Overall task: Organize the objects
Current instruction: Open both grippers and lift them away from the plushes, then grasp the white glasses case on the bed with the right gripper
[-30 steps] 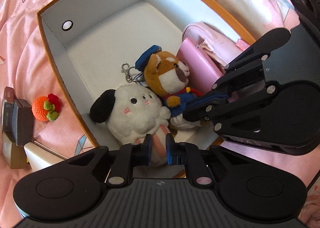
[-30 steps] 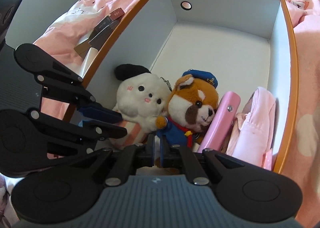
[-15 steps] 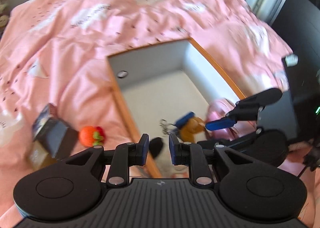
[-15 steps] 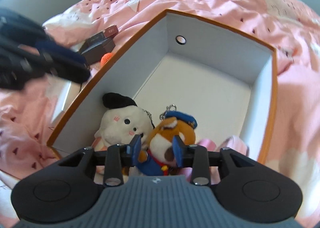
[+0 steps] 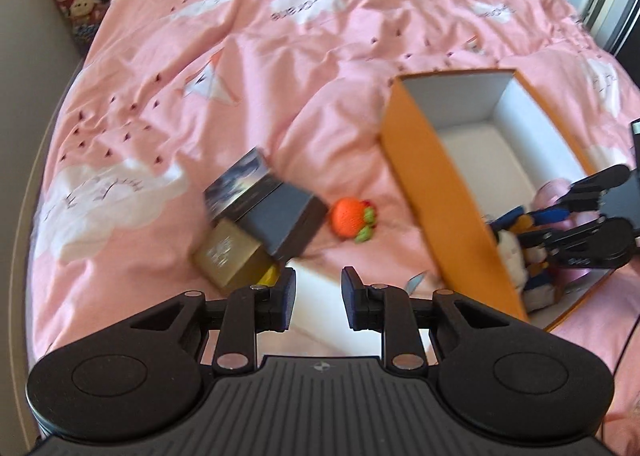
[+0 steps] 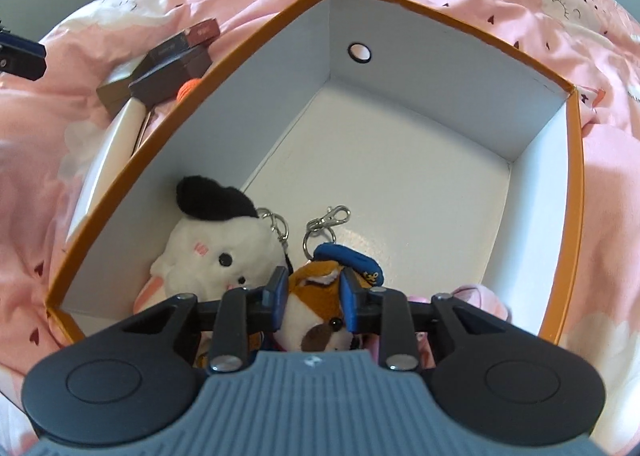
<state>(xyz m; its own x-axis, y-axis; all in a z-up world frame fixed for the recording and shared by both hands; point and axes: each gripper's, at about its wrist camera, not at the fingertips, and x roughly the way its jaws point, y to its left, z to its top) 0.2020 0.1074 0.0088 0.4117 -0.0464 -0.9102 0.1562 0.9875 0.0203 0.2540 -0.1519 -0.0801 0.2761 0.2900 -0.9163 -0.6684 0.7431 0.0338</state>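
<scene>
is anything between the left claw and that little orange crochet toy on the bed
Nothing visible blocks it. The left claw is open over a white flat item, and the orange crochet toy lies ahead on bare pink bedding. The stacked dark boxes sit just left of that line, the orange box to the right.

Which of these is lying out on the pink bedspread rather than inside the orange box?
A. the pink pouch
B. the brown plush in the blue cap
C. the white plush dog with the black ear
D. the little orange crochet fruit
D: the orange crochet fruit lies on the pink bedspread beside the dark boxes, outside the orange box that holds the plush toys.
</scene>
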